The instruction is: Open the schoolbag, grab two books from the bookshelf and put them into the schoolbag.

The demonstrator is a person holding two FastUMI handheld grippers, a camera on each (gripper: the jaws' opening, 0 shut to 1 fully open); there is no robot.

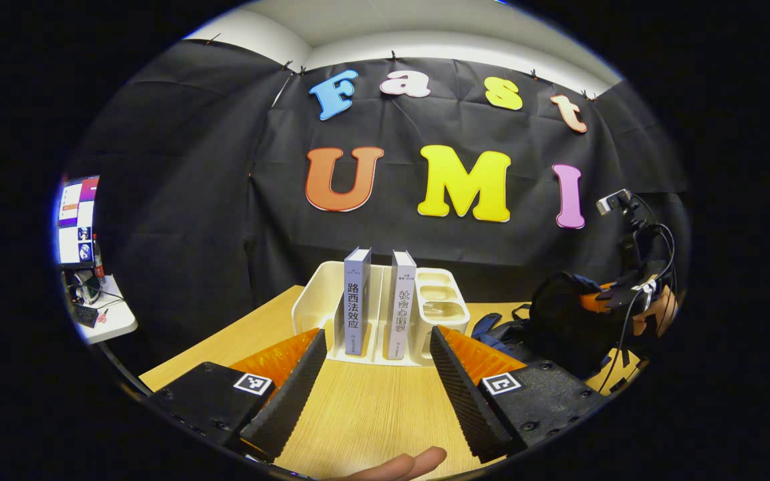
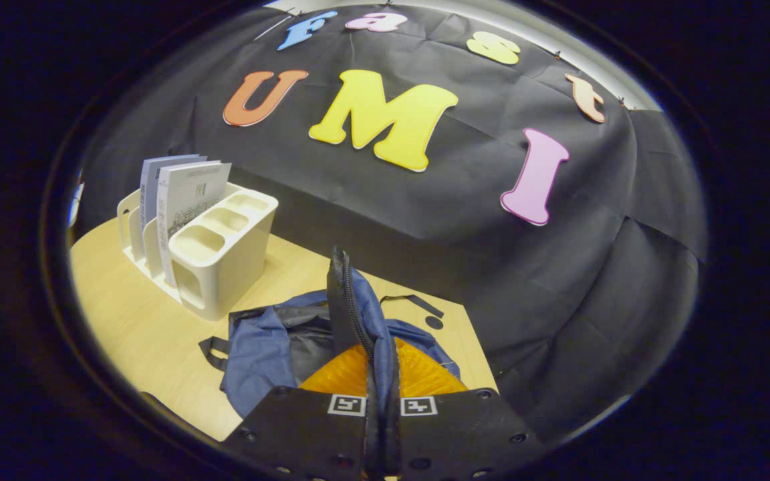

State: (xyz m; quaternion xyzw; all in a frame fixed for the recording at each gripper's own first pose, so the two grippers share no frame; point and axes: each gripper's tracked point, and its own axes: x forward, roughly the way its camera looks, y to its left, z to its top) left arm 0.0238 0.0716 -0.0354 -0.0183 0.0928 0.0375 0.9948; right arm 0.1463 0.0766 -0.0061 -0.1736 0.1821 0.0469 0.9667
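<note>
Two grippers were at work. The right gripper (image 2: 381,374) had its fingers pressed together on a strip of the blue fabric schoolbag (image 2: 271,347), by the black zipper (image 2: 351,314), holding that edge upright over the pale wooden table (image 2: 131,321). The left gripper (image 1: 377,374) stood wide, holding nothing, with its fingers pointed at the bookshelf ahead.

Judging by this, the bag was being held open while the first book was about to be fetched. To do it well, the left gripper would need to go straight forward and close on one spine only, above the rack's dividers, then lift the book straight up. The right gripper should keep the mouth of the bag taut and wide.

Beyond the left fingers, the grey-blue upright book (image 1: 356,300) and the pale grey upright book (image 1: 402,304) stood in separate slots of the cream plastic bookshelf (image 1: 311,294), near one another. The shelf's pen compartments (image 1: 440,300) sat just beside the pale book and could catch a finger. Farther right, the bag lay near the shelf, with cables (image 1: 632,294) hanging by it.
</note>
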